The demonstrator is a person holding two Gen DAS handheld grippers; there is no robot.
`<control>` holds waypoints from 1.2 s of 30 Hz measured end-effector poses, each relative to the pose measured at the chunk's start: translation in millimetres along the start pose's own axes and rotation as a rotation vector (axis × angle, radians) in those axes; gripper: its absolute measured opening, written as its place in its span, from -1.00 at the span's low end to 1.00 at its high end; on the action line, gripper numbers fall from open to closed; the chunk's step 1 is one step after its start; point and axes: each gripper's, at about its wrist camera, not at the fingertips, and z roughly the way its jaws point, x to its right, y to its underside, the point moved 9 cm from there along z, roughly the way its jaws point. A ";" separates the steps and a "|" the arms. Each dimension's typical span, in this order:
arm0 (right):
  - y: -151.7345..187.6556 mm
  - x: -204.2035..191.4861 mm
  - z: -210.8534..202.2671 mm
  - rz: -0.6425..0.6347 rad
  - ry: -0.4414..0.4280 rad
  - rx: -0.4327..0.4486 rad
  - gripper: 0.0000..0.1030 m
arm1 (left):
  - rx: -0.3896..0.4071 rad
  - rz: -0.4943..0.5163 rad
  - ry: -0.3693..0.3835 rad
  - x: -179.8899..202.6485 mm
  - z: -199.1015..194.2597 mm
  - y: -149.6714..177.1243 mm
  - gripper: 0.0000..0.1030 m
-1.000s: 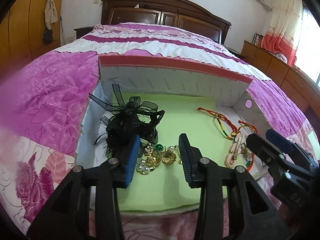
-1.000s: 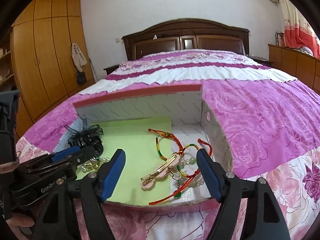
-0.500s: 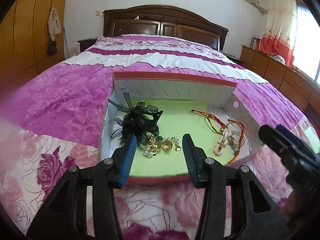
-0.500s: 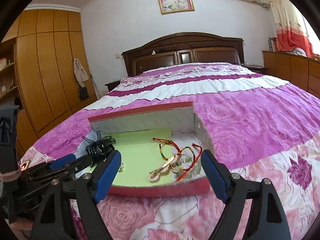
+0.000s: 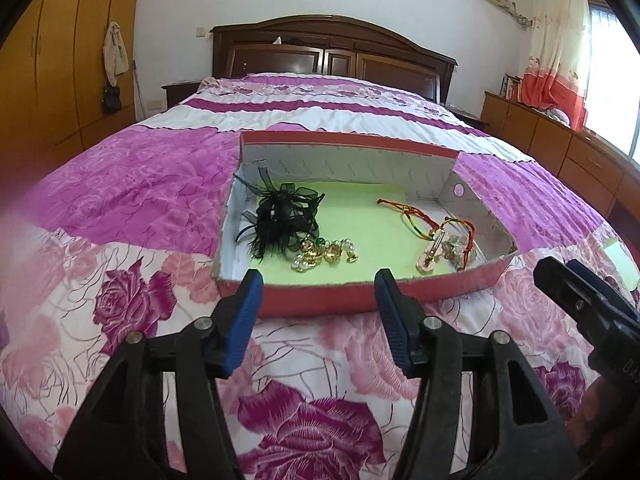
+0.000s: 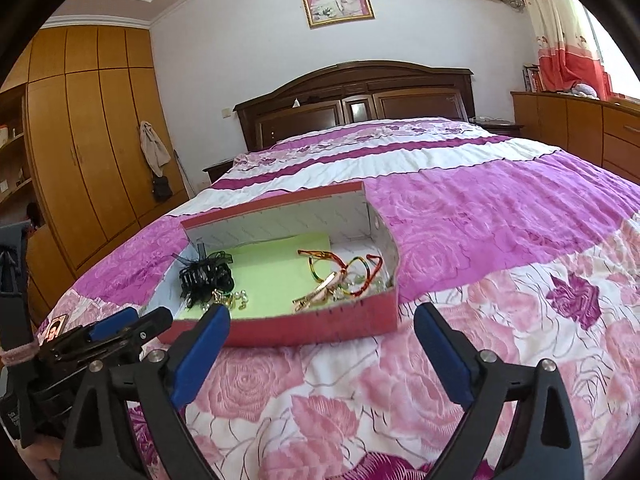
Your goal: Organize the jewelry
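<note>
both grippers have drawn back from the box [image 5: 320,300] onto the floral bedspread [image 5: 320,420].

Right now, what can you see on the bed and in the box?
Box: one, red outside, white inside, on the bed.
Liner: one, light green, box floor.
Hair bow: one, black, box's left side.
Earrings: small heap, gold and pearl, beside the bow.
Cord bracelets: a tangle, red and multicoloured, box's right side.
Hair clip: one, pink and gold, among the bracelets.
Bedspread: one, pink floral.
Left gripper: open.
Right gripper: open.
</note>
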 end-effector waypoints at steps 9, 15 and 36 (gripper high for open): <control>17.6 0.5 -3.1 -0.029 0.025 0.017 0.89 | 0.003 -0.024 -0.056 -8.1 -2.5 12.7 0.18; 29.1 7.5 3.3 -0.018 0.041 -0.004 0.90 | 0.000 0.011 -0.090 -5.1 -0.2 19.6 0.21; 36.6 8.1 6.8 -0.024 0.052 -0.015 0.91 | -0.012 0.066 -0.117 1.8 3.8 29.4 0.23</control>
